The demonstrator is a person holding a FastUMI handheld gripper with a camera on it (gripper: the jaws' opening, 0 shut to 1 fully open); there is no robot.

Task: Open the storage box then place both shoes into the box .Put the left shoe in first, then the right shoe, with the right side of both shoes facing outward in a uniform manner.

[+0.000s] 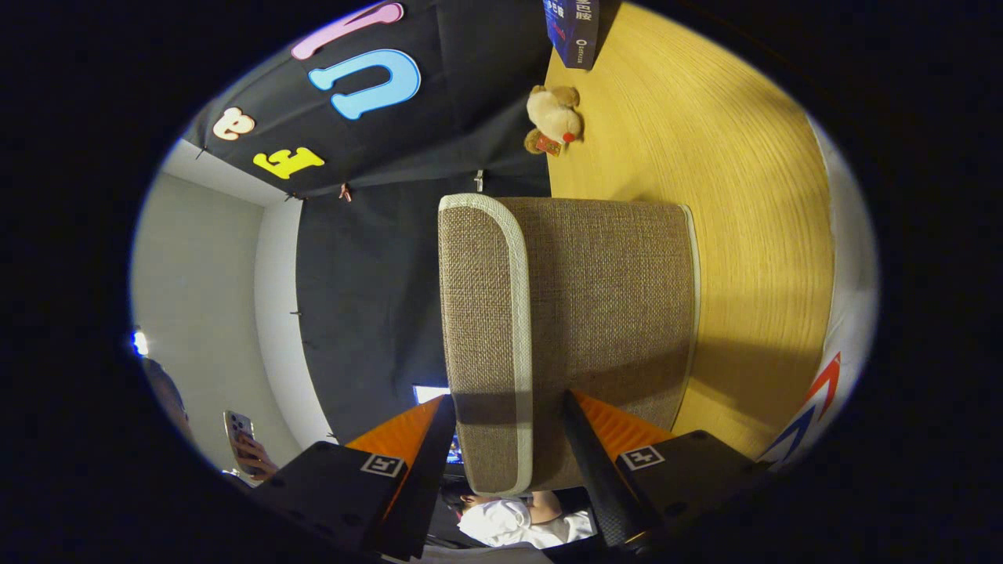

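The storage box (611, 313) is a brown woven fabric box with pale trim, standing on the wooden table (752, 204); the view is rolled sideways. Its lid (482, 313) is down, closed on the box. My gripper (508, 407) is at the near end of the box with its fingers straddling the lid's rim. One finger (439, 439) lies along the lid's top face. The other finger (584, 446) is in front of the box's side wall, a small gap off the rim. The jaws stand apart, not pressing on both sides.
A small tan plush toy (555, 117) sits on the table beyond the box, with a dark blue carton (573, 31) farther back. A person's hand with a phone (241, 439) and a person in white (509, 523) are behind the fingers.
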